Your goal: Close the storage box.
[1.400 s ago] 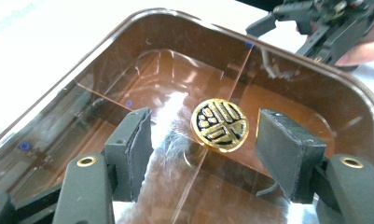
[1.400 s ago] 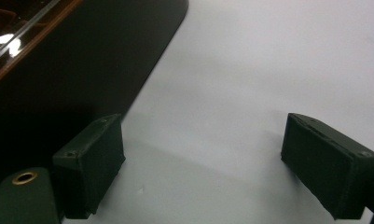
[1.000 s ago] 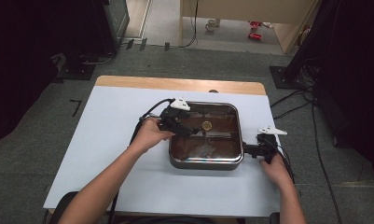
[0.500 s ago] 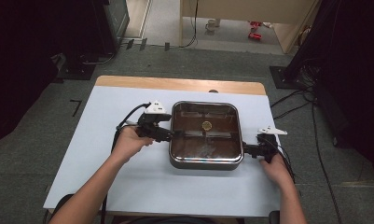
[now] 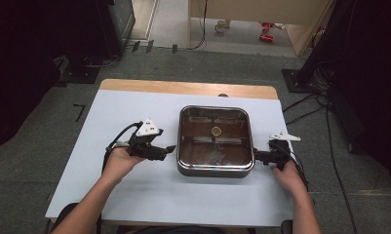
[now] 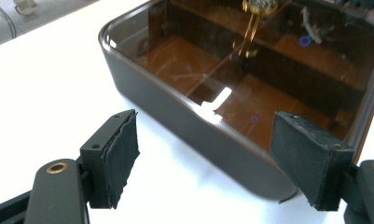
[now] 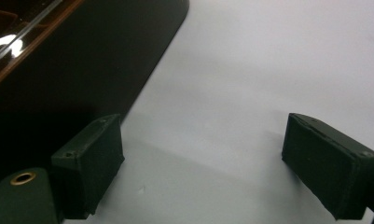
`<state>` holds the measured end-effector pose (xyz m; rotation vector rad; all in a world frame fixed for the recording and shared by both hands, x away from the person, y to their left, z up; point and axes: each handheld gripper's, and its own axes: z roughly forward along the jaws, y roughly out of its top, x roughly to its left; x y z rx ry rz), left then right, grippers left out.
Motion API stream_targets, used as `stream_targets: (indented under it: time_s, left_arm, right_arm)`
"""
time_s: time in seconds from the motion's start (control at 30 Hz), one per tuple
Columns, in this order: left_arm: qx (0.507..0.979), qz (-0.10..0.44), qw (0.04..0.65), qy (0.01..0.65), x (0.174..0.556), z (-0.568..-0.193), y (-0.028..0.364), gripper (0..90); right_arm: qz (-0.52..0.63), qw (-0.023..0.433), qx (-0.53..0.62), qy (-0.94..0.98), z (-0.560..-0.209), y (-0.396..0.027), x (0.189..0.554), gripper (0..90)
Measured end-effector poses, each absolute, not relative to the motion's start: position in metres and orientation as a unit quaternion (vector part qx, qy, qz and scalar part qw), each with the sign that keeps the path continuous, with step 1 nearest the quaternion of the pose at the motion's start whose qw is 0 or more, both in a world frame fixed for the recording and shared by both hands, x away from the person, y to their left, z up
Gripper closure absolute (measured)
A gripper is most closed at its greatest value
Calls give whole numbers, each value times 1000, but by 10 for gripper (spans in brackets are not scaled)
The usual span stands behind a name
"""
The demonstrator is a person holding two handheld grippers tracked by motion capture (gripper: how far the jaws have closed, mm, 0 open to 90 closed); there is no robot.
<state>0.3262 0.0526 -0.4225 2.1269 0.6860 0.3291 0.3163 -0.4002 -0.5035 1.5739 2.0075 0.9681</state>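
Now left gripper [image 5: 169, 149] hovering at pan's [image 5: 215, 168] 9 o'clock side, jaws having just been opening, nothing between; right gripper [image 5: 255, 157] waiting at 3 o'clock, jaws apart, empty.

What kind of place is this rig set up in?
Probably a lab or studio set up for recording, not a kitchen: a white-topped table stands on grey carpet, loose cables trail across the floor, and dark equipment stands flank it. A lidded square pan is the only cookware.

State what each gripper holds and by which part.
Nothing is held. The left gripper and right gripper both stand open beside the lidded pan, their pads bare.
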Motion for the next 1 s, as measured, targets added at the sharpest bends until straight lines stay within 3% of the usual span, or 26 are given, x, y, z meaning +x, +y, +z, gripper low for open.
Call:
stream_targets:
  time_s: [0.57,0.83,1.0]
  left_arm:
    - [854,149,391,309,317,-471,70,225]
    - [858,125,368,335,320,-489,61,225]
    - [854,145,361,344,315,-496,56,204]
  right_arm:
    - [347,206,564,720,-504,-400,316,121]
    - [347,206,564,720,-504,-400,316,121]
    - [347,206,564,720,-504,-400,316,121]
